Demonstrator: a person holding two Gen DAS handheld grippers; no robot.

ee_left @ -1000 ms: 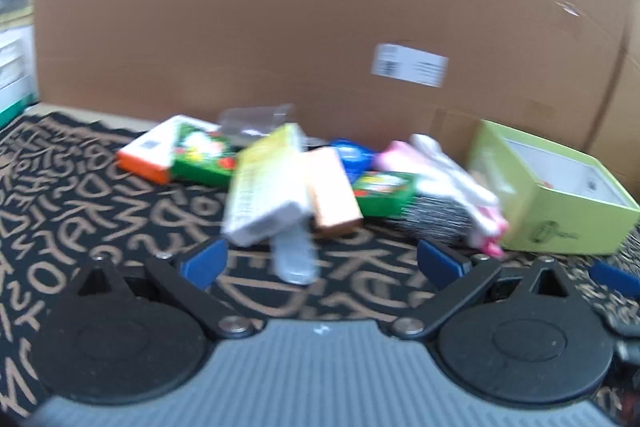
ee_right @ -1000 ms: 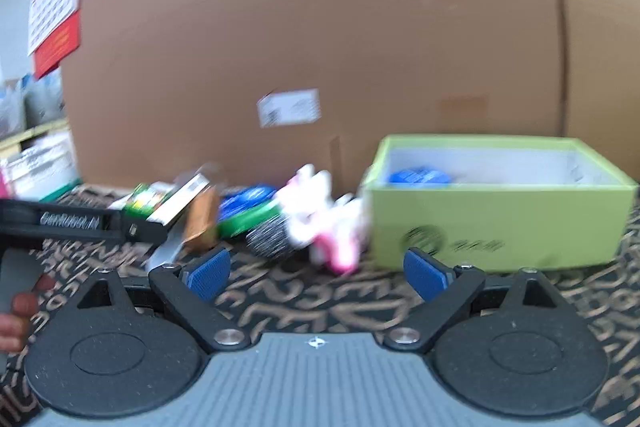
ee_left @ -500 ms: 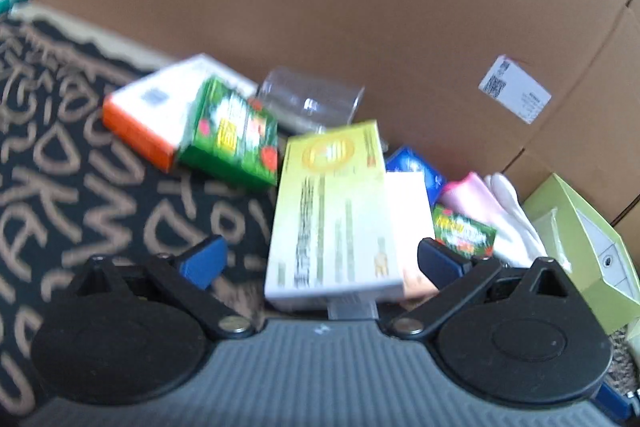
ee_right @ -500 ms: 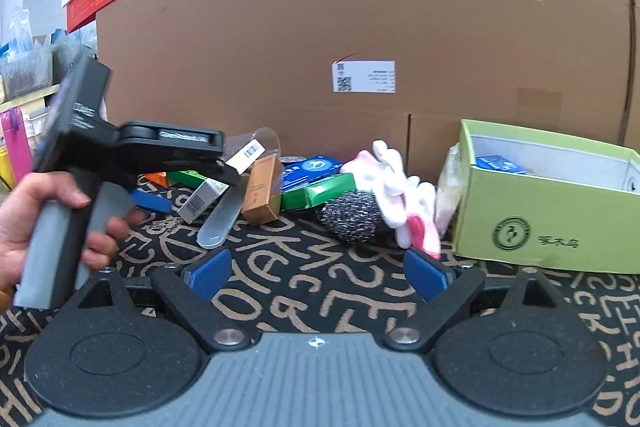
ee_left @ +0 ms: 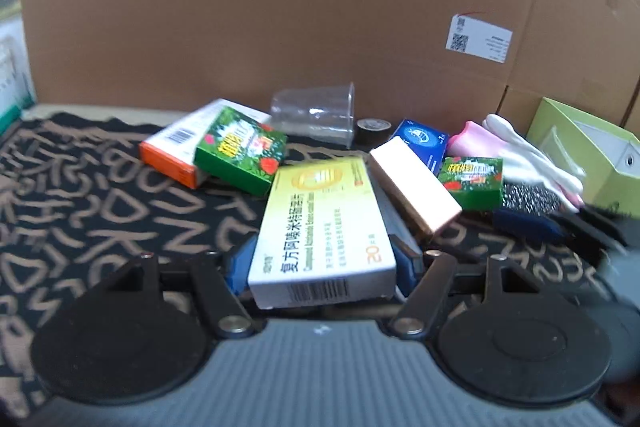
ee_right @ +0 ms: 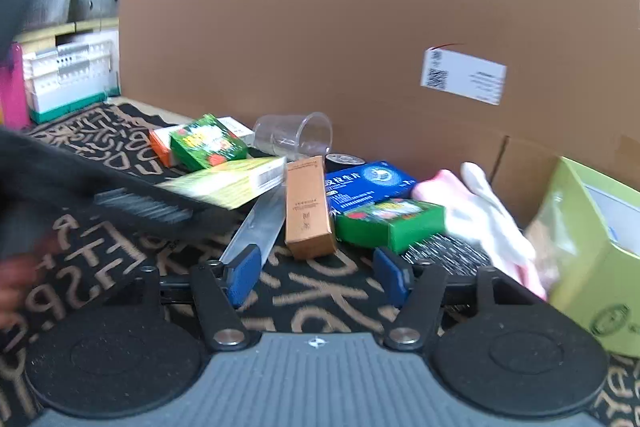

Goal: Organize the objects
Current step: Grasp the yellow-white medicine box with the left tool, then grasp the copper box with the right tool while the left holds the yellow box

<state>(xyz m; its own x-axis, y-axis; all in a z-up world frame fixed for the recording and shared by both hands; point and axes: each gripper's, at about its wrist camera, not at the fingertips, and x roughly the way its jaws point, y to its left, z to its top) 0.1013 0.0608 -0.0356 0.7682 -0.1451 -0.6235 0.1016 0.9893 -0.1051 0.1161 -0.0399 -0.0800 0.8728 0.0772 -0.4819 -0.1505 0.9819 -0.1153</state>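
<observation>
L gripper (ee_left: 320,263) clamps yellow med box (ee_left: 322,227); R gripper (ee_right: 316,273) spread, empty. Grasp step; next prob. lift, carry to green box (ee_left: 592,155).

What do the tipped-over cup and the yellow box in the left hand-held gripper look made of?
Cup: clear thin plastic, probably; the cardboard behind shows through it.
Yellow box: printed paperboard with a slight sheen; folded edges, barcode on the end flap.

L hand-held gripper (ee_left: 322,263): blue pads closed in on both sides of a flat box, held low and level. R hand-held gripper (ee_right: 316,277): pads apart, nothing btwn them, angled slightly down. Blurred fingers (ee_right: 10,291) at far left edge, prob. the person's L hand.
</observation>
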